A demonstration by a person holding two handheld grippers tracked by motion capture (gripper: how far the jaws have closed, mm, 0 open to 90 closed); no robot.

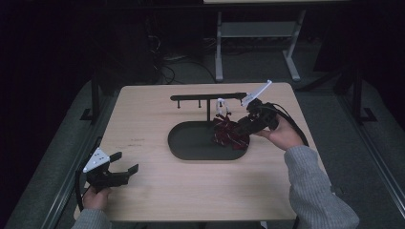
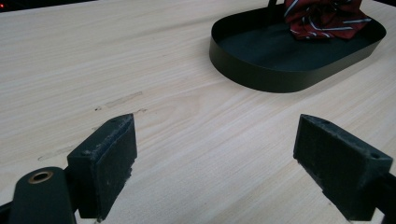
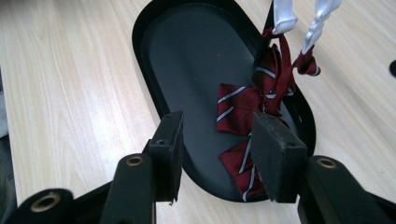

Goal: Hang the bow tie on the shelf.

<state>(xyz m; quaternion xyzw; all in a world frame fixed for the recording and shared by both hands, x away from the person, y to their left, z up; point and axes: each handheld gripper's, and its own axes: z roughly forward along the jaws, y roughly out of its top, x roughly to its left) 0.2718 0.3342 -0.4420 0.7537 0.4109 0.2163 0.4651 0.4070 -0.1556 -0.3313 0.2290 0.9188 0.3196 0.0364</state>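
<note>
Red striped tie (image 3: pixel 243 112) beyond parted jaws

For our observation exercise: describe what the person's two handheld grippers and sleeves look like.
Both the left gripper and the right gripper are black, each with two blocky jaws faced in dark pads, brass-ringed holes, a grey three-cornered plate on top and a black trailing cable. The person wears grey knitted sleeves.

We saw a pale wood-grain table (image 1: pixel 143 191), matt. Tray (image 2: pixel 261 77) looked like matt black metal. Bow tie (image 3: pixel 243 109) was striped red cloth.
</note>
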